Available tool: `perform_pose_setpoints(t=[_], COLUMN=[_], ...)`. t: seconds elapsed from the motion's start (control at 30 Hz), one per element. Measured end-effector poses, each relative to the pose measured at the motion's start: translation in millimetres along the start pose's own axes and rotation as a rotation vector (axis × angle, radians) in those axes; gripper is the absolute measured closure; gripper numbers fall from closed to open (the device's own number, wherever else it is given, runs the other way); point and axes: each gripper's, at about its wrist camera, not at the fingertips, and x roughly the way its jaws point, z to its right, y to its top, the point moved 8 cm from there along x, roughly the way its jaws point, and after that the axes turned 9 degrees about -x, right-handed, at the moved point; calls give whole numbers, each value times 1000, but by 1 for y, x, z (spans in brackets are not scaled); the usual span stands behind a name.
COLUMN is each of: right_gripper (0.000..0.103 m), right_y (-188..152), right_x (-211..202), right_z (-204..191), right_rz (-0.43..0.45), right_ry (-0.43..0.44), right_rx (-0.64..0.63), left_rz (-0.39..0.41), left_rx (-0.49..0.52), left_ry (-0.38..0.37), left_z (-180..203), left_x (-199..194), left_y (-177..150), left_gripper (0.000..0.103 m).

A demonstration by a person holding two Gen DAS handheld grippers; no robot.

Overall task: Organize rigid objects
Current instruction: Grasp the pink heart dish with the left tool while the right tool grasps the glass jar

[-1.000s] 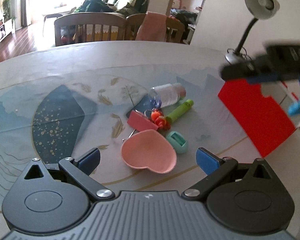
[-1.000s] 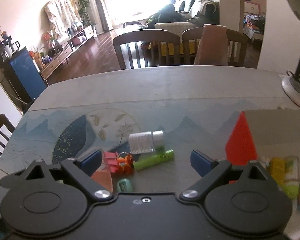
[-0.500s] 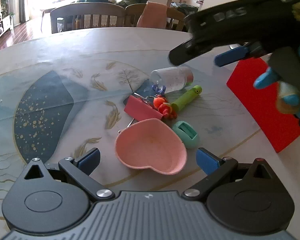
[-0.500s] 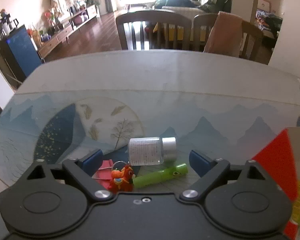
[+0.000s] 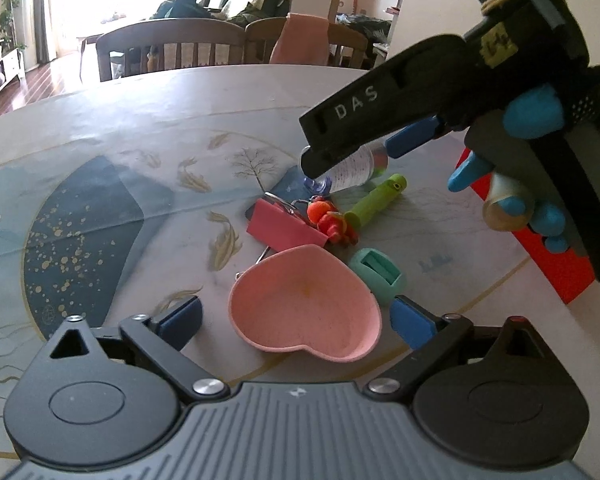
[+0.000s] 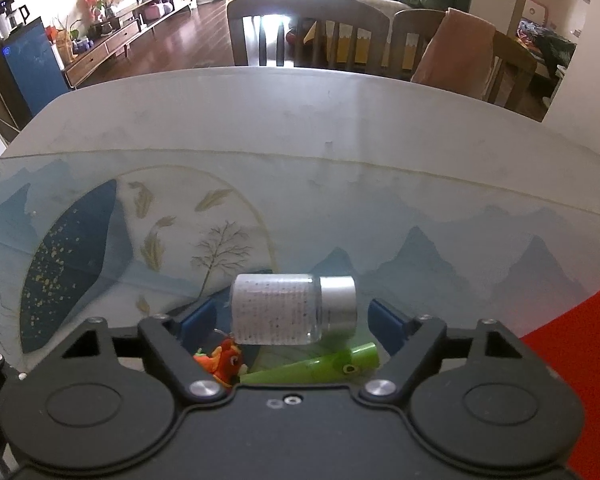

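Observation:
A pink heart-shaped dish (image 5: 304, 304) lies on the table between the blue pads of my left gripper (image 5: 296, 318). Its jaws are closing, with small gaps on both sides of the dish. Just beyond lie a pink binder clip (image 5: 284, 228), an orange toy keychain (image 5: 330, 220), a green tube (image 5: 374, 200) and a teal block (image 5: 376, 270). A clear bottle with a silver cap (image 6: 292, 308) lies on its side between the fingers of my right gripper (image 6: 294, 320). Those jaws are closing too, and the pads stand clear of the bottle. A gloved hand (image 5: 532, 200) holds that gripper.
A red box (image 5: 556, 256) stands at the right edge of the patterned table mat (image 5: 100, 220). Wooden chairs (image 6: 308, 32) line the far side of the table, one draped with a pink cloth. The living room lies beyond.
My right gripper has swung in from the right and come down over the bottle, its jaws narrowing. My left gripper has sunk a little toward the heart dish.

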Motion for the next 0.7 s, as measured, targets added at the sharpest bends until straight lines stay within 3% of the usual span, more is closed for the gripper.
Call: perform_pose_setpoints(t=[0.27,0.7], right_gripper=[36,36], right_y=[-1,-4], right_x=[3,-33], right_z=[-2,3], right_rz=[-6,55], right_ry=[-6,-9], right_rx=[1,21], left_rz=[-2,-13], left_rx=[-15,-60], left_ry=[-6,-8], left_z=[2,1], left_x=[-2,-9], left_y=[3,4], left_gripper=[26,26])
